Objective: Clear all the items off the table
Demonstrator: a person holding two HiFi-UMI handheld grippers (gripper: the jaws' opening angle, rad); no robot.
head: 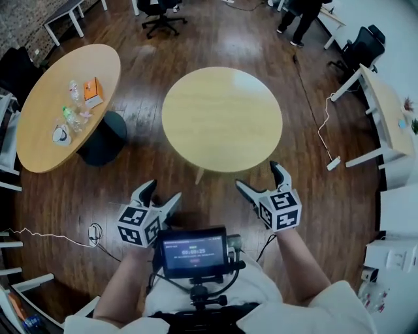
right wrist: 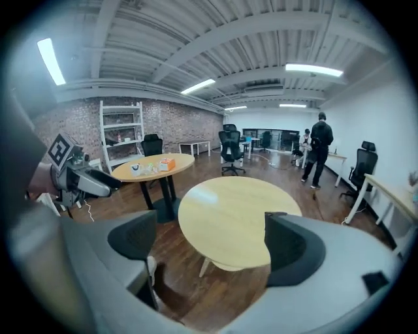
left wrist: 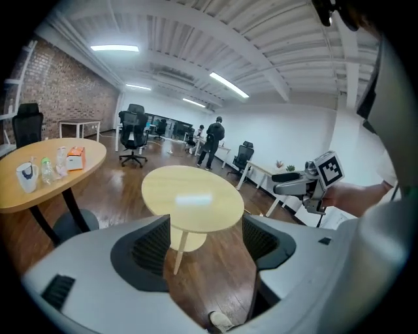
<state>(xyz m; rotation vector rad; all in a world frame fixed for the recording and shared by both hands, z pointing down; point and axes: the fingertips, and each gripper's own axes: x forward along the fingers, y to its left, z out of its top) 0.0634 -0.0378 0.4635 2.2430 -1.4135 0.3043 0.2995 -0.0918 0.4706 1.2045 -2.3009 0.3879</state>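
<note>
A round light-wood table stands bare in front of me. To its left an oval table carries an orange box, small clear bottles and a white item. My left gripper and right gripper hover over the floor short of the round table, both open with nothing between the jaws. The left gripper view looks across the round table, with the orange box far left. In the right gripper view the round table lies ahead and the orange box sits behind it.
A person stands at the far side of the room. Office chairs and a long desk line the edges. A white cable trails over the dark wooden floor at the left.
</note>
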